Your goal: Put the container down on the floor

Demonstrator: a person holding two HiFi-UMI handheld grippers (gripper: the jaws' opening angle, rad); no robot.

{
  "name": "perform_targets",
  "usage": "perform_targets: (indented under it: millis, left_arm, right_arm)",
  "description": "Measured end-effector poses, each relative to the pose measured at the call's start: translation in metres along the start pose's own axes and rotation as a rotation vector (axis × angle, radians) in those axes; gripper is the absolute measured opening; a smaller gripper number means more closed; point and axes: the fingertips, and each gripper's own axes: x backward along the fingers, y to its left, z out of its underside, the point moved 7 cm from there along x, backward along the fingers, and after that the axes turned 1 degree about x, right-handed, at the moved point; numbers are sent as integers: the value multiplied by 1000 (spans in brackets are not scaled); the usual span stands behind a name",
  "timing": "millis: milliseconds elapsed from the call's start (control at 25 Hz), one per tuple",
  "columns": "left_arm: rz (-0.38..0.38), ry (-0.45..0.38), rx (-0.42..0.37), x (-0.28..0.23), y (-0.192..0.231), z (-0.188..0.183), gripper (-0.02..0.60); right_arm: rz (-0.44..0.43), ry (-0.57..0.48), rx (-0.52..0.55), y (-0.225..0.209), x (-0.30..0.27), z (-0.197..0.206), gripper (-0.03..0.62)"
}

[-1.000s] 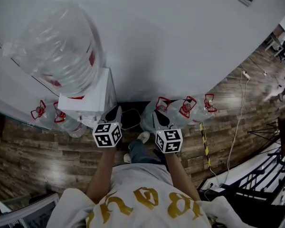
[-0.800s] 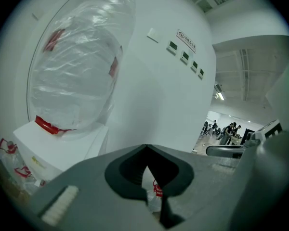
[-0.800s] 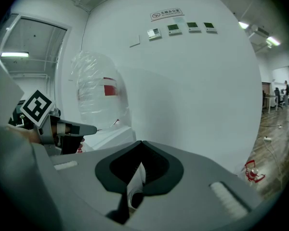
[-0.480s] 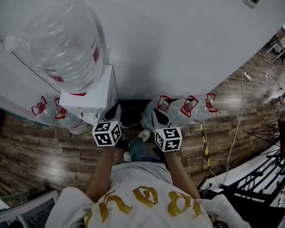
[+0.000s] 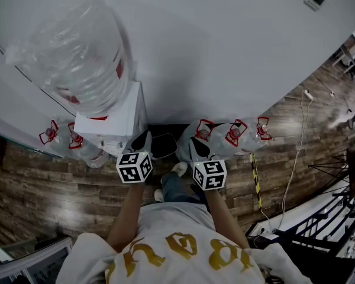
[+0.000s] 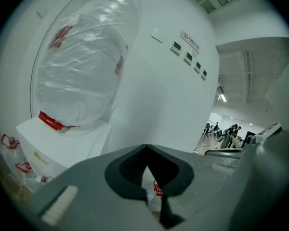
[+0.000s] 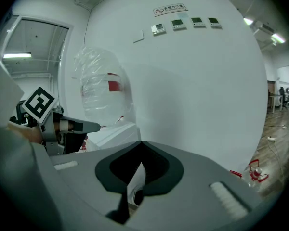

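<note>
Although logged with left tongs [image 5: 142,141] and right tongs [image 5: 196,147] both clenched on nothing, short of the container [image 5: 77,52] seated atop the dispenser [image 5: 109,123], judged liable to slip in loose plastic wrap [image 5: 19,54] and drop hard among floor bottles [image 5: 231,136].

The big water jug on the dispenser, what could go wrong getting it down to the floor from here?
1. The jug is round and wrapped in loose plastic, and the left claw and right claw are both shut and empty; a pinch may slip off.
2. Either side of the dispenser, bottles crowd the floor, and a shoe sits right below, so it could land on them.
</note>
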Motion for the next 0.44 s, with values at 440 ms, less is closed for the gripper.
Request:
perform_targets:
  millis: [440]
  left_arm:
    - [1, -15, 13, -4, 2, -2, 0]
  right_arm:
    - [-24, 36, 54, 12, -6, 6, 28]
